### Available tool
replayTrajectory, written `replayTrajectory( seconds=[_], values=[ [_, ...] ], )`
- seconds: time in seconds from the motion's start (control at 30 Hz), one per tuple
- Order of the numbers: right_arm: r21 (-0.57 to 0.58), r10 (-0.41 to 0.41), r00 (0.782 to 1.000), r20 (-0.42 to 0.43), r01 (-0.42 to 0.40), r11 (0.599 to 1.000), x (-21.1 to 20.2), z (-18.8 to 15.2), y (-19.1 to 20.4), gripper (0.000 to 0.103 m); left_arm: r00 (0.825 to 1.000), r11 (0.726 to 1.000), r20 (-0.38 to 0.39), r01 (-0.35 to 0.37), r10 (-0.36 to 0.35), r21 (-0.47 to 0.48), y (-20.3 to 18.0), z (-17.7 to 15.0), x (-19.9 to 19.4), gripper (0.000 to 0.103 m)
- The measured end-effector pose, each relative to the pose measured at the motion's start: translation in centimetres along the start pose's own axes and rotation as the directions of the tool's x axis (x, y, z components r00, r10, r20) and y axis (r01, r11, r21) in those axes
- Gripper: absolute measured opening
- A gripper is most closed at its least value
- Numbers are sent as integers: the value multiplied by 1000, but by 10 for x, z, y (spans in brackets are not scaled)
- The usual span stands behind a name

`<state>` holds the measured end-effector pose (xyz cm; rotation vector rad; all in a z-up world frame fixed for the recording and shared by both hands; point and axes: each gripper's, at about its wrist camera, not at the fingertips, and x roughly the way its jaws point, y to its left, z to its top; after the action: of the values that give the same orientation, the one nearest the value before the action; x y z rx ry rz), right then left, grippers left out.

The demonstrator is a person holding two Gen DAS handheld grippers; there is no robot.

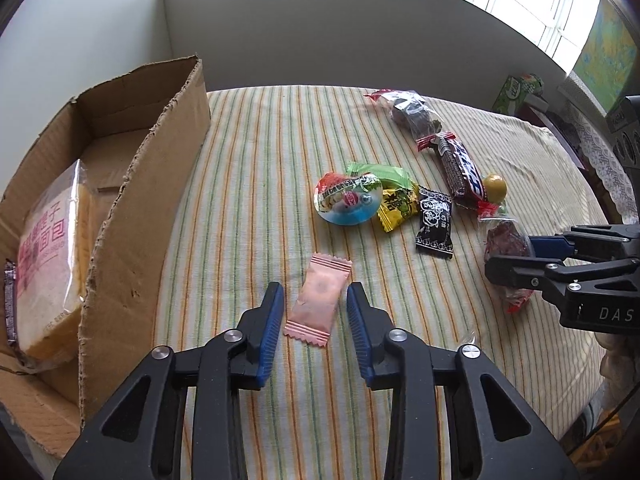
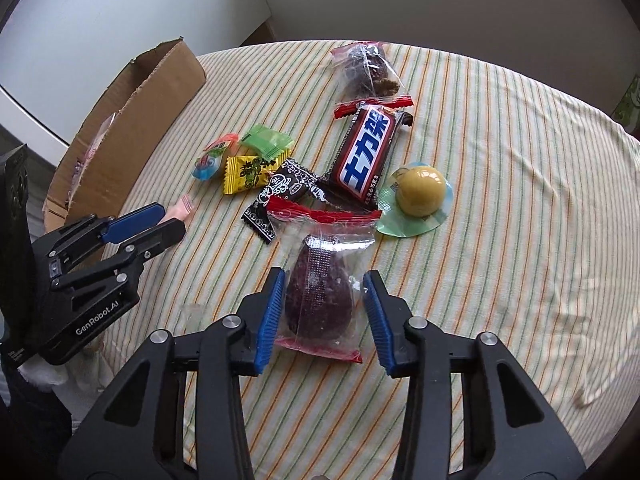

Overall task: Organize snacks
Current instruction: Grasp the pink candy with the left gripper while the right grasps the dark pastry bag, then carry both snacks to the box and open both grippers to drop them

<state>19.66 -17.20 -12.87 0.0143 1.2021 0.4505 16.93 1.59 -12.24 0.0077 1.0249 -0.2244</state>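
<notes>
Bread pack (image 1: pixel 48 264) half behind cardboard box (image 1: pixel 152 200) wall; box cropped left.

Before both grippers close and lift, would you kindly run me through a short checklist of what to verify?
1. Pink candy packet lies between the left gripper fingers: ok.
2. Left pads pressing the packet: not ok, a gap shows on both sides.
3. Dark cake in clear wrapper sits between the right gripper fingers: ok.
4. Right pads gripping the wrapper: not ok; one blue pad is at the film, the other stands off.
5. Cardboard box open, with room beside the bread pack: ok.
6. Cake wrapper free of the black candy packet: cannot tell, their edges overlap.
</notes>
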Motion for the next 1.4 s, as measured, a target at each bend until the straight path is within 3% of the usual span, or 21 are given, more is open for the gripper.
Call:
replayTrajectory(
  seconds=[0.1,0.67,0.97,1.23,1.4],
  values=[
    [-2,1,1000,0,-1,1000,-1,-1,-1,39,1000,1000,3,-10,10,-1,0,0,-1,19],
    [-13,-5,998,58,6,1000,-25,-21,5,34,999,999,40,30,-30,-15,-5,-20,-27,18],
    [-75,21,990,138,-11,997,-60,-14,35,34,992,998,122,49,-43,-51,11,-15,-63,18],
    [-161,81,974,211,-47,986,-76,20,87,34,981,995,188,-32,50,-96,54,-5,-92,18],
    [-208,127,969,211,-82,975,-68,41,122,34,973,988,203,-90,114,-125,85,-6,-103,18]
  ],
)
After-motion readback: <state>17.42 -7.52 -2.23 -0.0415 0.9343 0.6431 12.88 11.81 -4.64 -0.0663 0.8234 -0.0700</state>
